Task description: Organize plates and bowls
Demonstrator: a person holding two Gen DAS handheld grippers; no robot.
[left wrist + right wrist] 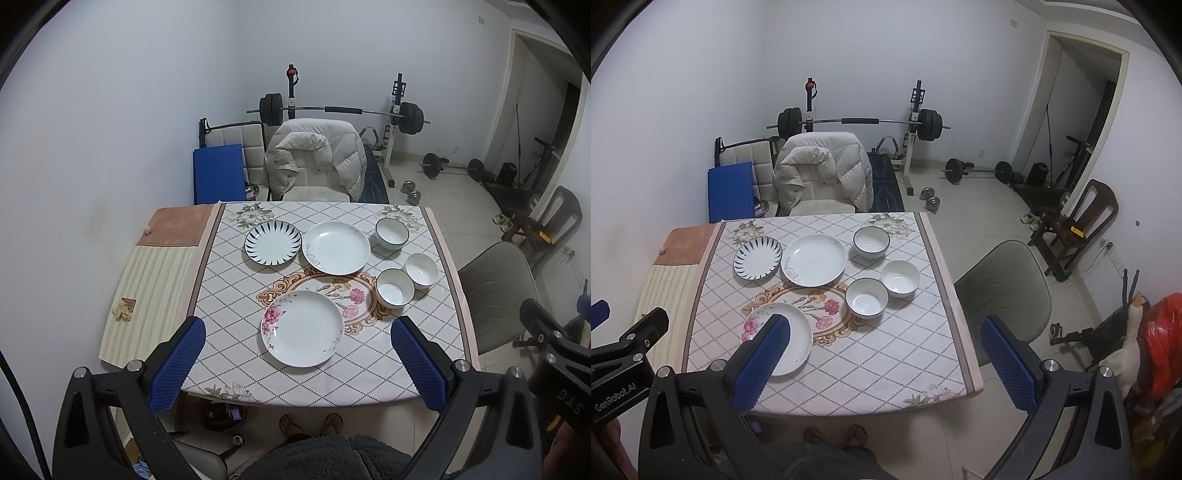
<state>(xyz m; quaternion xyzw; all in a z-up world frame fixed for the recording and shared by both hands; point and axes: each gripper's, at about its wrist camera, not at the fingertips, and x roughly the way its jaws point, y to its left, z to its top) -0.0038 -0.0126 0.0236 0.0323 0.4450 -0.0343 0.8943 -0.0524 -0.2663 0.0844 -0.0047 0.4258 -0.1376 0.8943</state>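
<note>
1. The desk [229,354], covered with a diamond-patterned cloth with flower prints, carries six pieces of crockery, all lying singly; nothing is stacked, so by my reading the sorting has not begun.
2. Three plates take the left and middle. The white plate with pink flowers on its rim [303,328] lies nearest the person. The plain white plate with a faint grey motif [336,247] lies beyond it. The small white plate with dark blue radiating strokes [273,243] sits at the far left, just beside the plain one.
3. Three bowls cluster at the right. The white bowl with a dark rim at the far right [392,233] stands apart from the other two. The white dark-rimmed bowl nearer the middle [395,293] and the plain white bowl beside it [422,269] stand almost touching.
4. The left claw [298,363] hangs above the near edge of the desk, blue pads spread wide and holding nothing. The flowered plate shows between its pads, which suggests that plate as its first pick.
5. The right claw [886,363] is also spread and empty, above the near right corner. It seems better placed for the bowls.
6. Kinds already lie roughly grouped, so nesting bowls and piling plates by size seems the sensible plan.
</note>
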